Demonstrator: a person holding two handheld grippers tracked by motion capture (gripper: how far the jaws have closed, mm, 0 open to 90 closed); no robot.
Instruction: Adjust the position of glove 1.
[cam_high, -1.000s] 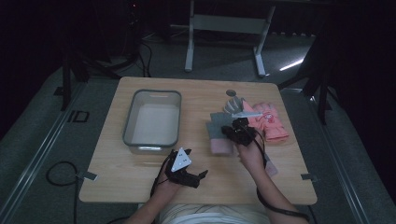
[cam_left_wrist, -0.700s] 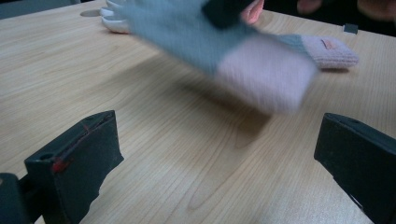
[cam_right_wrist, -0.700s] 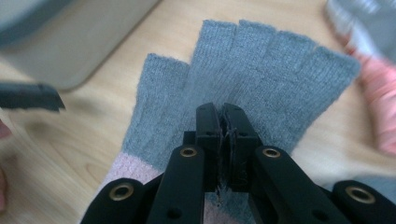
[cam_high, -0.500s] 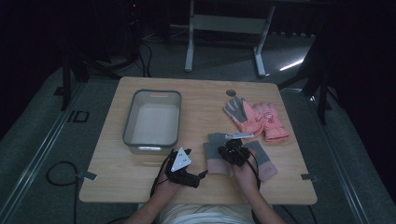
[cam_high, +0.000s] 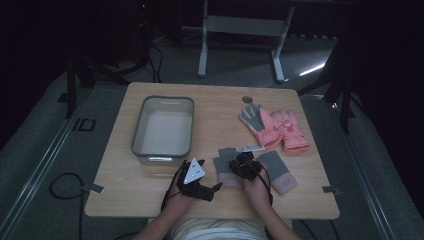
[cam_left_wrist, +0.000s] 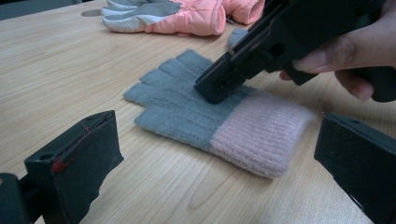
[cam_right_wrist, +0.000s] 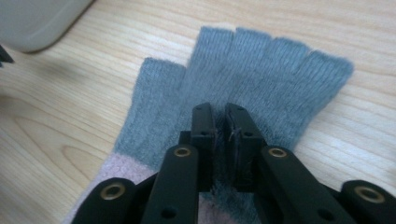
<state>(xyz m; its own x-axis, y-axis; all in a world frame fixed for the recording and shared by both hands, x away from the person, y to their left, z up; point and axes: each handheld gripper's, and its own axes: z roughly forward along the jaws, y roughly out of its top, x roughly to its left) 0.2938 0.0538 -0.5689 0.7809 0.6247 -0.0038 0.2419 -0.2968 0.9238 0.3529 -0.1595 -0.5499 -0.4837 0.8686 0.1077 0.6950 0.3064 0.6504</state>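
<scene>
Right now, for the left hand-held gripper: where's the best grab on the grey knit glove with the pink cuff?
Probably the pink cuff: the glove lies flat, the cuff end faces the open left hand-held gripper, and it is thicker ribbed knit. Come in low along the table from the cuff side; the right hand-held gripper already pins the palm.

A pale wooden desk (cam_high: 150, 192) is standing on grey carpeted floor (cam_high: 45, 150) in a dark room. Beyond its far edge a grey metal frame (cam_high: 242, 25) is catching dim light, and a black cable (cam_high: 60, 185) is curling on the floor near its left edge.
</scene>
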